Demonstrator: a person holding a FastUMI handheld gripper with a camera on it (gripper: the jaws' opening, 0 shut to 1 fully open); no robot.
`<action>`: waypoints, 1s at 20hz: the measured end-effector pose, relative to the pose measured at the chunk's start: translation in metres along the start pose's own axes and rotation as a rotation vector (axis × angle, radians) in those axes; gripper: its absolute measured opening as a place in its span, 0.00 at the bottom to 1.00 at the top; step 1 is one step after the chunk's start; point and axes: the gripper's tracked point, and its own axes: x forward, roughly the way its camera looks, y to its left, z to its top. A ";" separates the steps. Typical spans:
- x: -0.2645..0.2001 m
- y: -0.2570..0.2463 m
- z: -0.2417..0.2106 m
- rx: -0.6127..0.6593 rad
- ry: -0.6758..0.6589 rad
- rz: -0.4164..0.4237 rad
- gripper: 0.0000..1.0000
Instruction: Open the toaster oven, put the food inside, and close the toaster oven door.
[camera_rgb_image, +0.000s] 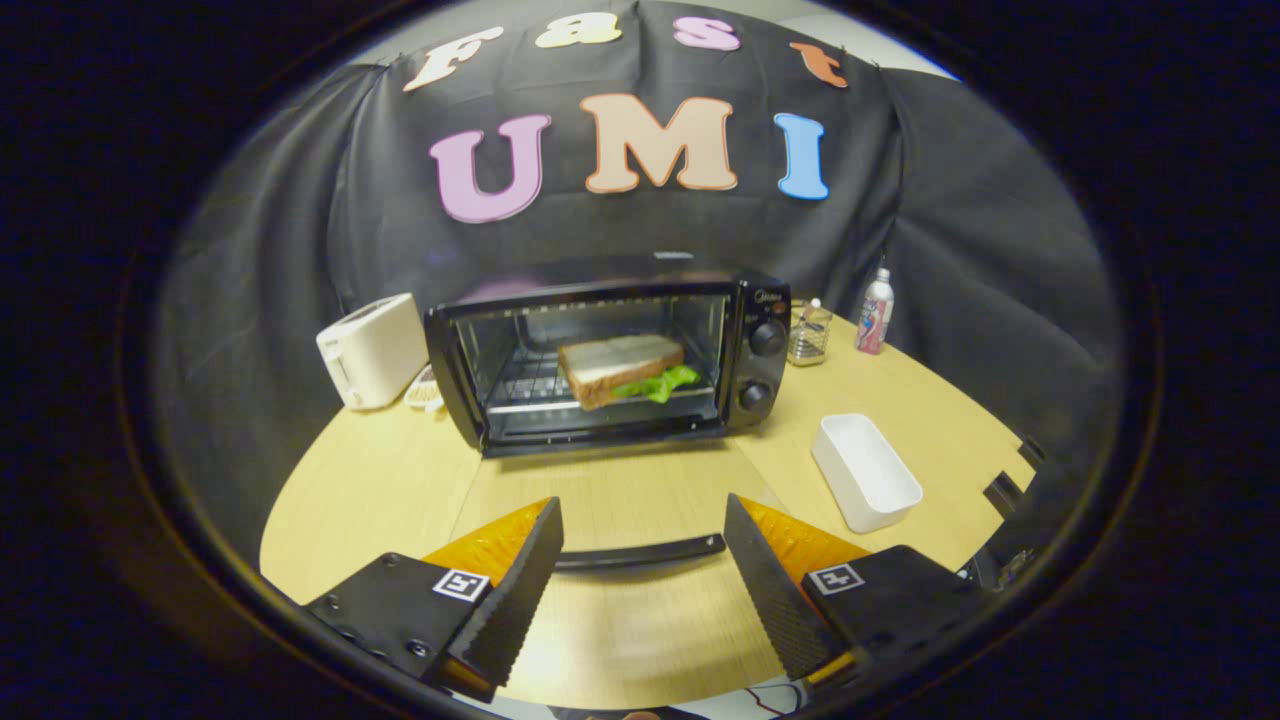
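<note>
Since the sandwich (620, 368) already sits on the rack inside the toaster oven (610, 360), bread on top with green leaf poking out toward the knobs, the loading step looks done and only the closing is left. The door (620, 490) is dropped flat toward the camera, its glass showing the bench (380, 480) through it, and its dark handle (640, 552) lies crosswise between the two fingers. The claw (640, 560) is spread wide, fingers on either side of the handle's ends, pressing on nothing; whether they touch the handle I can't tell. That low, centred placement reads as lining up to get under or around the handle and swing the door up. The white tray (865, 470) stands empty to the right of the door, probably where the food came from, well clear of the door's swing. A white toaster (372, 348) sits just beside the oven's left wall; a glass jar (808, 332) and a small bottle (875, 312) stand to its right near the knobs, all out of the way.
</note>
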 end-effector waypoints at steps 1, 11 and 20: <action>0.000 -0.001 -0.010 -0.002 0.020 -0.004 0.99; 0.033 0.000 -0.073 -0.052 0.169 0.001 1.00; 0.042 0.016 -0.077 -0.105 0.205 0.052 0.99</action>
